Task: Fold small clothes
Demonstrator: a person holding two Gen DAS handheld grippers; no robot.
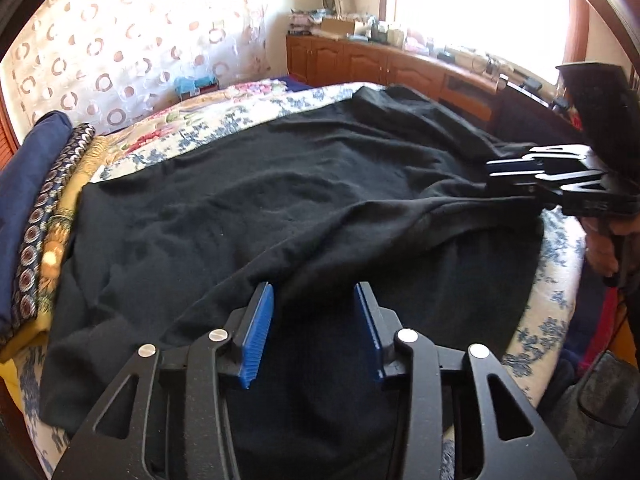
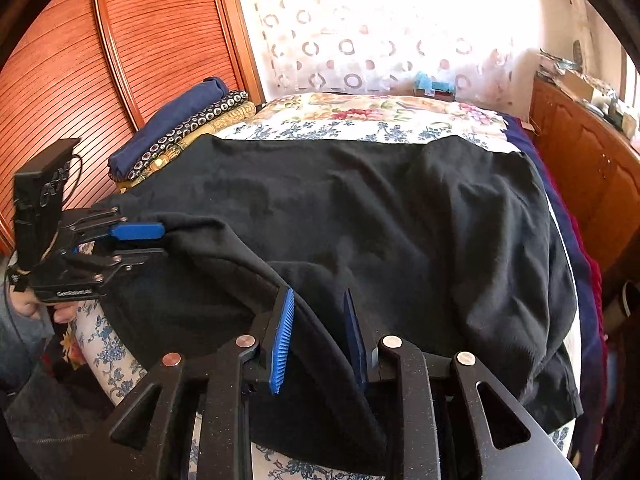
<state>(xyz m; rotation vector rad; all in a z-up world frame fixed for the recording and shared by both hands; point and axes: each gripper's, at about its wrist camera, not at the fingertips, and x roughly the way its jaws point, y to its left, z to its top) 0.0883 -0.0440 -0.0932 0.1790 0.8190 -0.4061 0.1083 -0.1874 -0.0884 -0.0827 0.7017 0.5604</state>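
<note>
A black garment (image 1: pixel 280 200) lies spread over the floral bed cover, also in the right wrist view (image 2: pixel 380 220). My left gripper (image 1: pixel 314 300) stands open at its near edge, a raised fold of cloth between the blue pads (image 1: pixel 260 320). It shows at the left of the right wrist view (image 2: pixel 156 240), jaws apart around the cloth edge. My right gripper (image 2: pixel 318 308) is open with a ridge of the garment's near edge running between its pads (image 2: pixel 282 336). It shows at the right in the left wrist view (image 1: pixel 496 172), touching the cloth.
A stack of folded clothes (image 2: pixel 180 132) sits at the bed's far left by the wooden shutter doors (image 2: pixel 80 80). The floral bed cover (image 2: pixel 360 120) extends behind. A wooden cabinet (image 1: pixel 380 64) with clutter stands under the bright window.
</note>
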